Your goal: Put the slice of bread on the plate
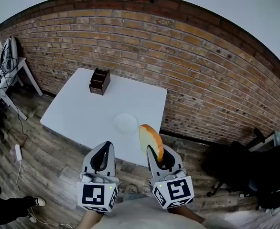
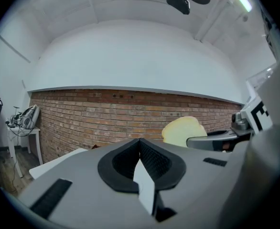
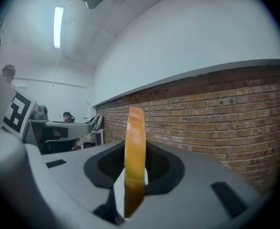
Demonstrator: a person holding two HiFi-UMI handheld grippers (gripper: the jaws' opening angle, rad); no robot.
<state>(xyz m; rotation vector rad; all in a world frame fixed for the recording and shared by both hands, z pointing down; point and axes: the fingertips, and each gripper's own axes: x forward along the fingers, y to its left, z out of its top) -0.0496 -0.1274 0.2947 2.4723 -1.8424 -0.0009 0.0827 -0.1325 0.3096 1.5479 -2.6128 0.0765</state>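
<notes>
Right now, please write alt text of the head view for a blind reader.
The right gripper holds a slice of bread upright, close to a white table that bears a plate near its front edge. The left gripper beside it is shut and empty. A brown box stands farther back, near a brick wall.

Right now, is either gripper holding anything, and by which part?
The right gripper holds the slice of bread edge-up, clamped across its lower end. The left gripper is shut, empty.

Left claw (image 1: pixel 106 146) closed, right claw (image 1: pixel 153 152) clamped on bread (image 1: pixel 150 138).
</notes>
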